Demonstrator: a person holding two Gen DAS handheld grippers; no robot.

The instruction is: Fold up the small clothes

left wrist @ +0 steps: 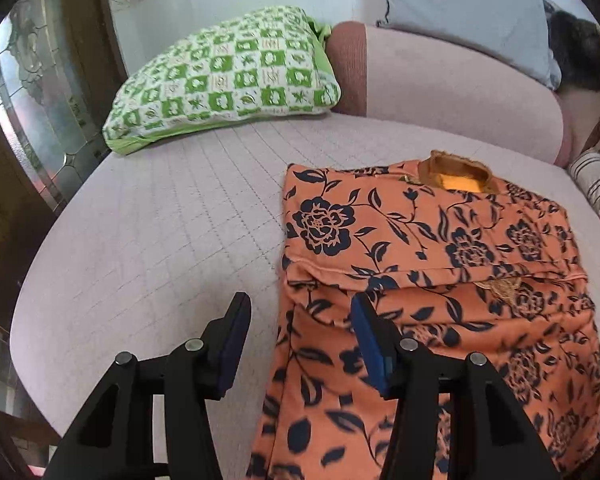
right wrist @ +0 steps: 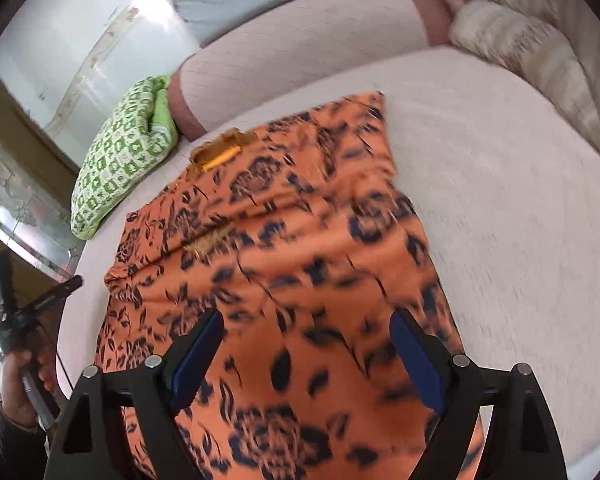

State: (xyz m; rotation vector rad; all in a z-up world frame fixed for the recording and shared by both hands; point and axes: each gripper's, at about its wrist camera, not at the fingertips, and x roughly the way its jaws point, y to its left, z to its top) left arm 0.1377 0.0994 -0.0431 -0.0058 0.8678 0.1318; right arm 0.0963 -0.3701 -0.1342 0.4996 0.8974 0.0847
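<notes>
An orange garment with a dark blue flower print [left wrist: 440,280] lies flat on the pale quilted seat [left wrist: 160,220], its brown collar [left wrist: 456,172] at the far end and a fold across its middle. My left gripper [left wrist: 300,316] is open and empty, straddling the garment's left edge just above it. In the right wrist view the same garment [right wrist: 300,260] fills the centre, blurred. My right gripper [right wrist: 306,332] is open and empty, over the garment's near end. The left gripper [right wrist: 36,292] shows at the far left there, held in a hand.
A green and white patterned pillow [left wrist: 224,80] lies at the back left of the seat. A pink bolster [left wrist: 452,92] runs along the back with a grey pillow [left wrist: 468,12] behind. Striped cushions [right wrist: 540,44] sit at the right. A glass door [left wrist: 32,100] stands left.
</notes>
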